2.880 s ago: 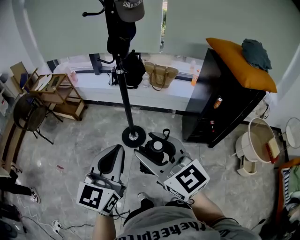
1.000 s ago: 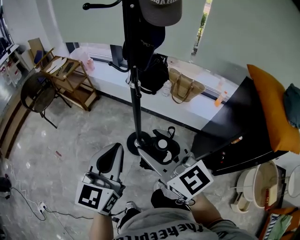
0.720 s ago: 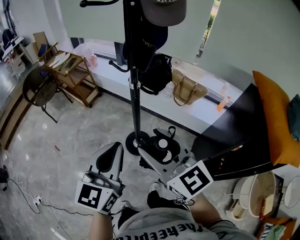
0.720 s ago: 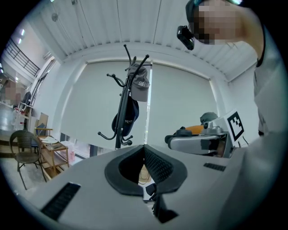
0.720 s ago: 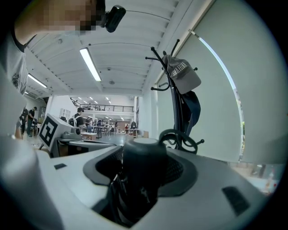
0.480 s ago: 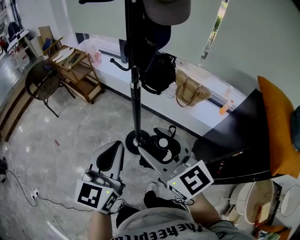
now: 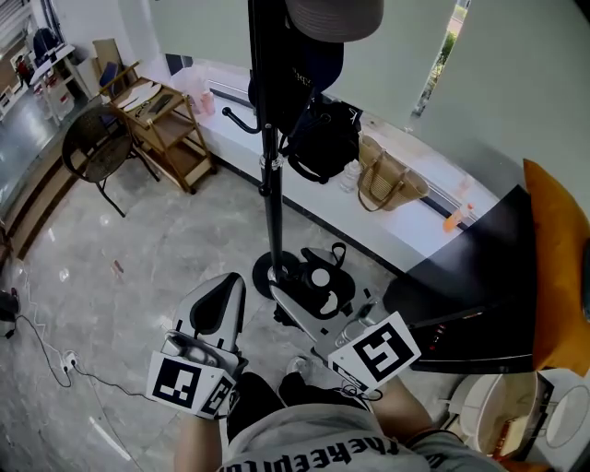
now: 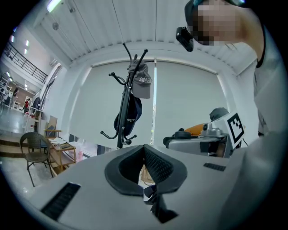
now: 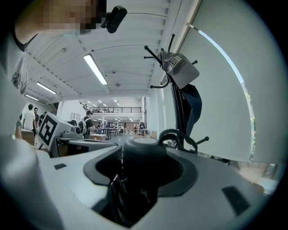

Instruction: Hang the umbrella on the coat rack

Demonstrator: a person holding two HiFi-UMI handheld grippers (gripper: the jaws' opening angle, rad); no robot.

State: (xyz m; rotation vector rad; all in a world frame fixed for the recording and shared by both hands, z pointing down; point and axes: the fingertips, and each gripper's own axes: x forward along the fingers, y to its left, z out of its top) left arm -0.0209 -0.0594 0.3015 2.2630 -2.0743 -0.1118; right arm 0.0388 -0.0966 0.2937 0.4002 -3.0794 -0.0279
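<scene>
Low in the centre of the head view, my right gripper (image 7: pixel 309 309) is clamped on the black folded umbrella (image 7: pixel 316 288), handle end up. Its wrist loop (image 7: pixel 332 253) pokes toward the coat rack (image 7: pixel 271 184). My left gripper (image 7: pixel 221 304), at lower left, has its 2 jaws pressed together on nothing. The rack's base sits just beyond the umbrella, but the hooks are up toward the top of the frame, crowded by a cap (image 7: pixel 334 13) and a dark bag (image 7: pixel 323 138). I judge the risk lies there: the loop is small and floppy, so it could miss a free hook (image 7: pixel 224 118). I could also nudge the cap off or rock the pole. A weak clamp on the rounded handle might let the umbrella twist.
</scene>
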